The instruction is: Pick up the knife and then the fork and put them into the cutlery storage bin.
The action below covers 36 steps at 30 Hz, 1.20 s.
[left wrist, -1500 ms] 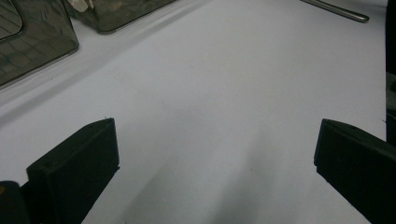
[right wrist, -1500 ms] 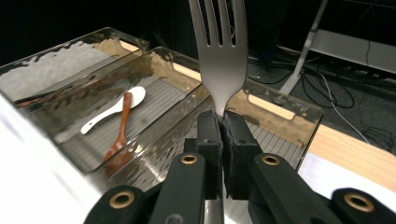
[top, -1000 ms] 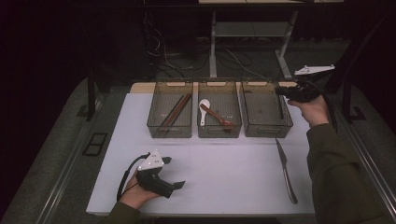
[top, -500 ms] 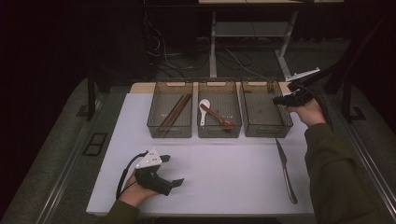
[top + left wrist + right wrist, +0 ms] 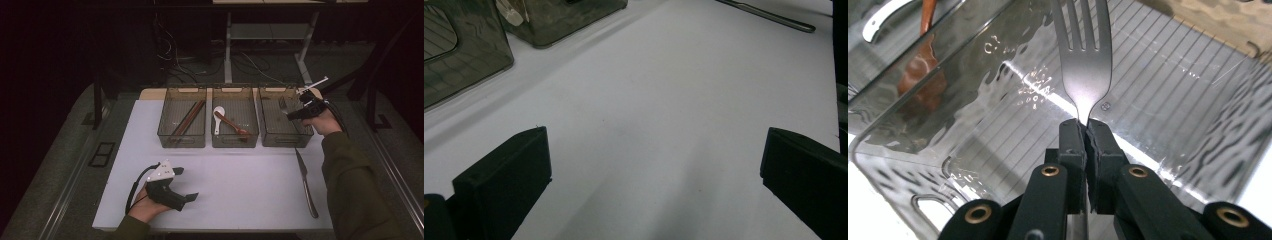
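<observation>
My right gripper (image 5: 1084,125) is shut on the neck of a metal fork (image 5: 1083,60), tines pointing away, held over the right-hand clear bin (image 5: 1168,90). In the high view that gripper (image 5: 295,114) hangs over the right bin (image 5: 285,141) with the fork (image 5: 283,105) sticking out toward its inside. My left gripper (image 5: 192,197) rests on the white table near the front left, jaws open with nothing between them; its fingers (image 5: 504,180) stand wide apart over bare table. A metal knife (image 5: 306,182) lies on the table at the right.
Three clear bins stand in a row at the back of the table (image 5: 240,200). The left bin (image 5: 181,141) holds dark chopsticks (image 5: 186,120); the middle bin (image 5: 235,142) holds a white spoon (image 5: 218,115) and a brown spoon (image 5: 232,125).
My right gripper has come down and leftward with the fork, from beyond the right bin's far corner to over its inside. The left gripper has stayed put.
</observation>
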### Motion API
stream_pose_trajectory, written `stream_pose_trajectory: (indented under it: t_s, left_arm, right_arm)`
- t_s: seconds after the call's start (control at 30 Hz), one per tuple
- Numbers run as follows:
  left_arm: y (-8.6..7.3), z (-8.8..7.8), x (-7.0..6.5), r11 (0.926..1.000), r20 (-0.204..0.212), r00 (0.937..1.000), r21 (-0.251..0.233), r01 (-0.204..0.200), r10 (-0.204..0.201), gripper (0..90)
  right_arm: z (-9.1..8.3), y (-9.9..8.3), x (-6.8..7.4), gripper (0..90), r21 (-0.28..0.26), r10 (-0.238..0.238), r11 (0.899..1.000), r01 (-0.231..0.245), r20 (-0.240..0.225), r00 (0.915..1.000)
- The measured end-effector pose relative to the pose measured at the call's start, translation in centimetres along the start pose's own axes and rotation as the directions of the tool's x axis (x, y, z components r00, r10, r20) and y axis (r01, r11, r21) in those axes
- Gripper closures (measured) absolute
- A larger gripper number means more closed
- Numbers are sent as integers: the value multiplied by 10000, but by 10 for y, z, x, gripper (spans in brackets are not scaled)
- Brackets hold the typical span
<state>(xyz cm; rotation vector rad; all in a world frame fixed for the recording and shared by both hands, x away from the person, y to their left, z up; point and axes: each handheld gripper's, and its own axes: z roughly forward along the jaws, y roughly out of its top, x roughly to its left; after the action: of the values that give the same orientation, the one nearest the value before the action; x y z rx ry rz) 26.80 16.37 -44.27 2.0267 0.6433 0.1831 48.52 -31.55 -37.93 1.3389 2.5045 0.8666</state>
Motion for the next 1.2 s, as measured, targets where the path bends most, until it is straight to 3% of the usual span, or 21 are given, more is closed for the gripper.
stream_pose_trajectory:
  t_s: [0.3, 0.37, 0.5, 0.73, 0.9, 1.03, 1.2]
  left_arm:
    - [0, -1, 0, 10000, 4, 10000, -18, -11, 11, 0]
    - [0, -1, 0, 10000, 7, 10000, -16, -17, 17, 0]
    - [0, -1, 0, 10000, 23, 10000, -5, -18, 18, 0]
    - [0, -1, 0, 10000, 26, 10000, -73, -9, 9, 0]
    - [0, -2, 1, 10000, 31, 10000, -65, 20, -20, 0]
    - [0, -2, 0, 10000, 36, 10000, -61, 19, -19, 0]
    - [0, -2, -1, 10000, 43, 10000, -79, 37, -36, 0]
  right_arm:
    - [19, 4, 4, 836, 541, 36, 9985, -41, 99, 9999]
    - [20, 4, 5, 769, 591, 83, 9982, -93, 174, 9998]
    - [19, 3, 5, 688, 465, 124, 9988, -138, 303, 9995]
    - [4, 4, 13, 565, -148, 164, 9998, -164, 21, 9999]
    - [-17, 0, 27, 578, -558, 154, 9983, -155, -19, 9999]
    - [-36, -10, 41, 650, -885, 284, 9956, -300, -191, 9994]
    - [-56, -29, 57, 758, -1086, 38, 9941, -64, -243, 9997]
